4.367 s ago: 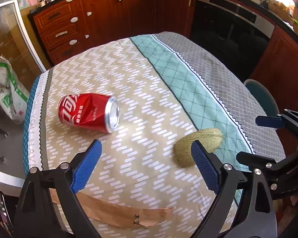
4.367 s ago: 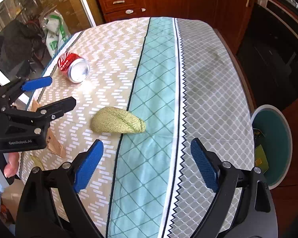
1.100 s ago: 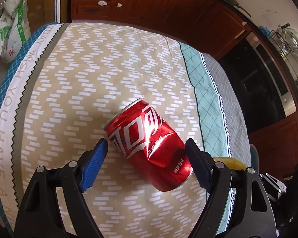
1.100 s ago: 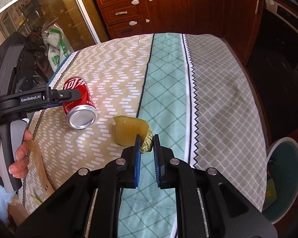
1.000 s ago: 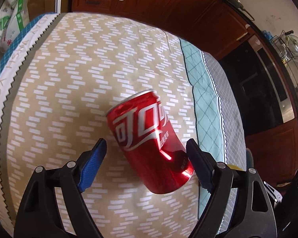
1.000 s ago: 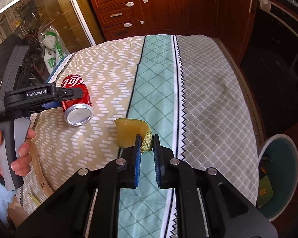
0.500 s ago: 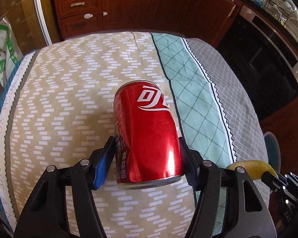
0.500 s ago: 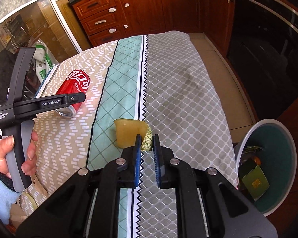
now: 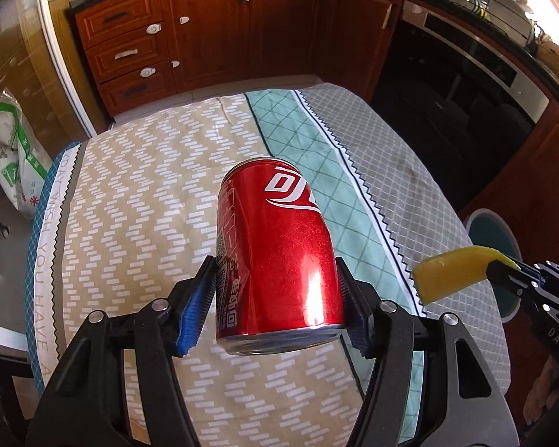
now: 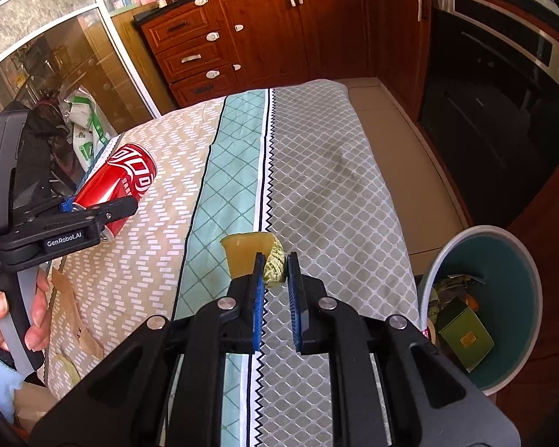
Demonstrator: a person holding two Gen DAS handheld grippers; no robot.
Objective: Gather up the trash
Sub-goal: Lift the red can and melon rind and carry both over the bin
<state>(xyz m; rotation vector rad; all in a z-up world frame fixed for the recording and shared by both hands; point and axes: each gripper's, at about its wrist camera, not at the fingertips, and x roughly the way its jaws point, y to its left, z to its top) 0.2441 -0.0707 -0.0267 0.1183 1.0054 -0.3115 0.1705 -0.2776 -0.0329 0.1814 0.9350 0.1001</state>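
Note:
A red soda can (image 9: 279, 253) hangs above the patterned tablecloth (image 9: 138, 193), and my left gripper (image 9: 275, 283) is shut on its lower body, blue pads pressing both sides. From the right wrist view the same can (image 10: 126, 178) tilts in the left gripper (image 10: 93, 208), which a hand holds at the left. My right gripper (image 10: 274, 264) is shut on a yellow-green melon rind (image 10: 248, 257), held above the cloth's grey part. In the left wrist view the rind (image 9: 451, 272) sticks out from the right gripper (image 9: 503, 268) at the far right.
A round bin (image 10: 503, 246) with a teal inside stands on the floor off the table's right edge, with trash in it. A brown paper piece (image 10: 70, 298) lies near the front left edge. Wooden cabinets (image 10: 264, 29) and an oven (image 10: 503, 85) line the back.
My left gripper shut on the can, which was lying on the cloth, and raised it. My right gripper carried the rind to the right, over the grey part and nearer the bin.

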